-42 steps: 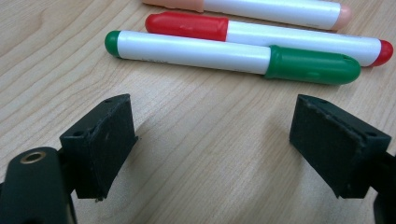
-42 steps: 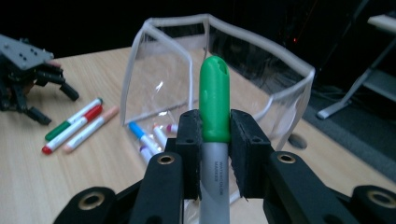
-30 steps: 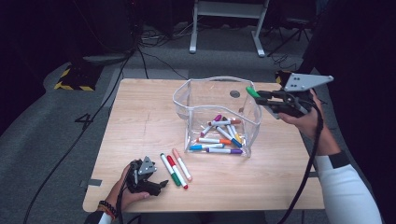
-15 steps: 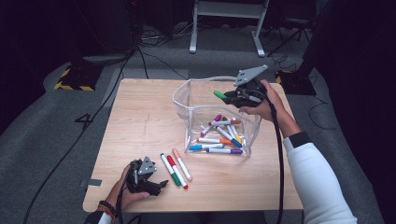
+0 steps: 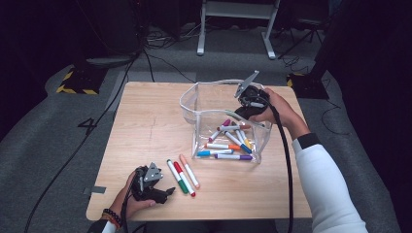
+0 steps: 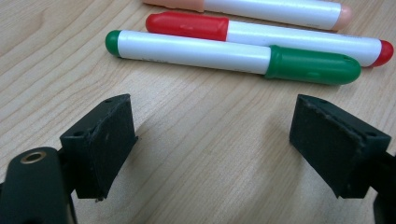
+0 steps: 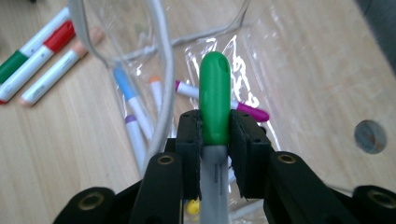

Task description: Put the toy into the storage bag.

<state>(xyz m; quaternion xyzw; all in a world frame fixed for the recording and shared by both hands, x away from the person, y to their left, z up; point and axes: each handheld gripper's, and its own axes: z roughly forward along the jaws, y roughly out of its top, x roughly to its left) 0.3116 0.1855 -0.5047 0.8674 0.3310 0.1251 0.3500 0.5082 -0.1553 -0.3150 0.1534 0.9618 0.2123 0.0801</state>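
Note:
My right gripper (image 5: 246, 108) hangs over the open top of a clear plastic pouch (image 5: 194, 104) in the middle of the table. In the right gripper view its jaws (image 7: 215, 133) are shut on a green-capped marker (image 7: 215, 93) that points down into the pouch. Several markers (image 5: 228, 145) lie on the pouch's bottom. At the near left my left gripper (image 5: 158, 188) rests open on the wood, nothing between its pads (image 6: 100, 140). Just beyond it lie a green marker (image 6: 233, 56), a red marker (image 6: 261, 35) and a peach marker (image 6: 261, 7) side by side.
The wooden table (image 5: 145, 121) has bare room left of the pouch. A small round dark spot (image 7: 370, 136) marks the wood beyond the pouch. Cables trail from both grippers; the floor around is dark with stands and wires.
My right gripper carried the green marker leftward and down, from beside the pouch's right edge to over its opening. The left gripper stayed put.

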